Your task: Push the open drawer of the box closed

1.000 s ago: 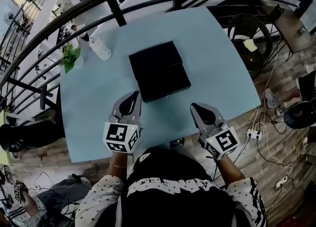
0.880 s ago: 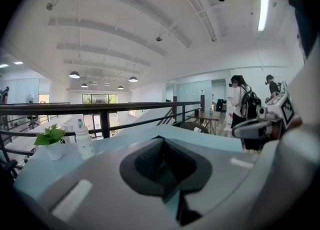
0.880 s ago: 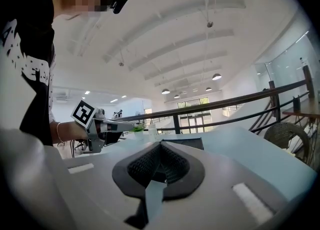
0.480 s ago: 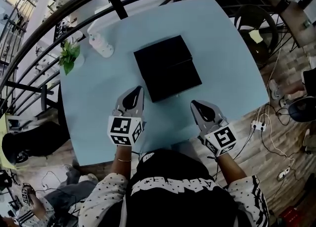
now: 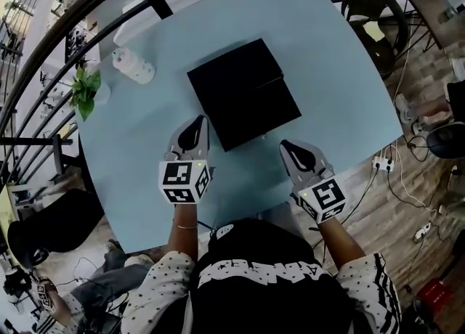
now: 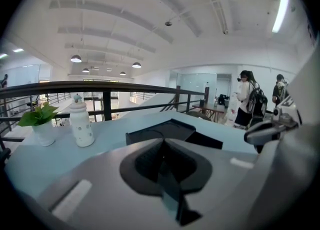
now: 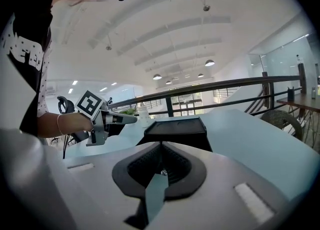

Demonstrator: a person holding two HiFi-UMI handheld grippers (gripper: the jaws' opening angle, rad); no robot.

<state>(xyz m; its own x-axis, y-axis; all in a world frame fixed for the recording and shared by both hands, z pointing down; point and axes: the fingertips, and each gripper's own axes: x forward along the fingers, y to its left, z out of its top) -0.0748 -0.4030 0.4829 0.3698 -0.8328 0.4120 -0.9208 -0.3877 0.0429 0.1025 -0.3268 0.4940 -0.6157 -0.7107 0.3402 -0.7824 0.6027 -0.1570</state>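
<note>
- Setting: we see a pale blue tabletop carrying a black box near its middle. A white bottle and a small potted plant stand well apart from the box, at the far left by the railing.
- Task's thing: the drawer appears as the lower, nearer section of the box, drawn out toward the person and set off by a seam across the top (we judge it open from this step in height, which the left gripper view also shows).
- Left gripper: held just beside the near left corner of the box, not touching it as far as we can tell. Its jaws are pressed together with nothing between them.
- Right gripper: held near the drawer's front edge, a little apart from it. Its jaws likewise meet tip to tip and carry nothing.
- Step in hand: we read this as the approach. Both grippers point at the box, the push is not yet begun, and the drawer is out.
- Next move: we judge it calls for setting closed jaw tips flat against the drawer front and pressing straight along its slide. An off-centre push could turn the whole box on the smooth tabletop, so steadying with the other gripper may help.
</note>
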